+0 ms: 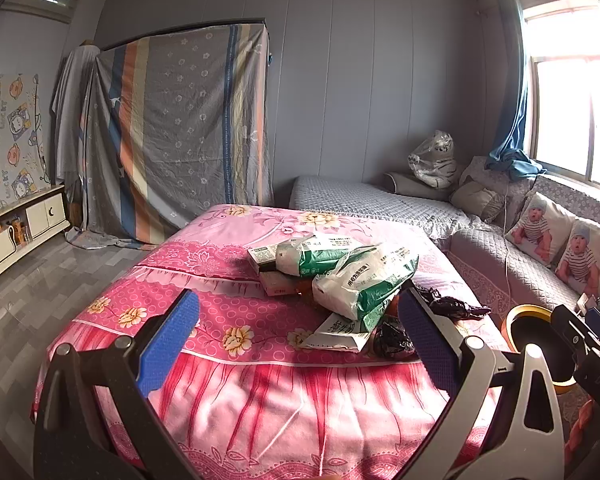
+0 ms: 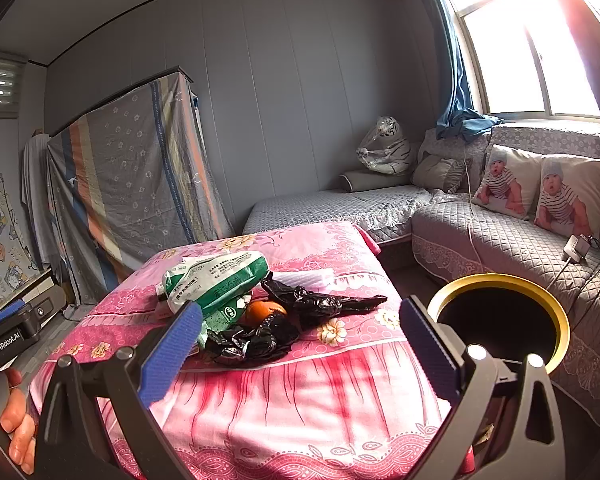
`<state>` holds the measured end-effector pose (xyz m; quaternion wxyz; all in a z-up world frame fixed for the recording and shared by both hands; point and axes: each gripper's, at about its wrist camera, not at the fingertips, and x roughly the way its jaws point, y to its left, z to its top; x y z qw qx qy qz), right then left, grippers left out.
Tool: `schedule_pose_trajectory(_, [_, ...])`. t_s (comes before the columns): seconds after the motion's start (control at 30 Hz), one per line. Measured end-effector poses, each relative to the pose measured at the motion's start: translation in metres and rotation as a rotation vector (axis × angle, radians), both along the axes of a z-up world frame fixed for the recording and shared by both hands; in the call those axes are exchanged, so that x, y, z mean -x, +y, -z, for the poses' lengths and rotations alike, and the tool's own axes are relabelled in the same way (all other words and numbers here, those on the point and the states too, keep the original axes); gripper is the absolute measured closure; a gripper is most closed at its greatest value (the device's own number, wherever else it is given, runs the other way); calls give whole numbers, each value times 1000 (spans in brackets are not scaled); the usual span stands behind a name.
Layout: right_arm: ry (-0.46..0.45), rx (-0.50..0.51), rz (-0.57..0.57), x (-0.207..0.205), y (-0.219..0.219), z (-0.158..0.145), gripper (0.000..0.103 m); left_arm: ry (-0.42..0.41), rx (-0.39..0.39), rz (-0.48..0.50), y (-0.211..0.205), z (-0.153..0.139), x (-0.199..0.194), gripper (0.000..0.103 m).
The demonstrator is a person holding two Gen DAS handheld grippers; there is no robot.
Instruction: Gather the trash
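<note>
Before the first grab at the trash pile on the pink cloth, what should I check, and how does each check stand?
1. Left gripper open and empty: ok.
2. Right gripper open and empty: ok.
3. Bin near the pile, mouth uncovered: ok.
4. Black plastic bag on top, nothing lying on it: ok.
5. Orange free to lift: not ok, wedged between the bags.
6. Boxes under the green-and-white bags reachable: cannot tell.
</note>
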<state>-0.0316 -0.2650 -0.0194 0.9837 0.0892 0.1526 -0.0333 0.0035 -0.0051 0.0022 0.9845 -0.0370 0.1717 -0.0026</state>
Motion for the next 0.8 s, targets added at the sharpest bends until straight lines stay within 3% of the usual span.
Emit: schedule_pose_trajectory(0.8, [3,-5,4,0,-1,0,8,8,8,11,0,3,-1,8])
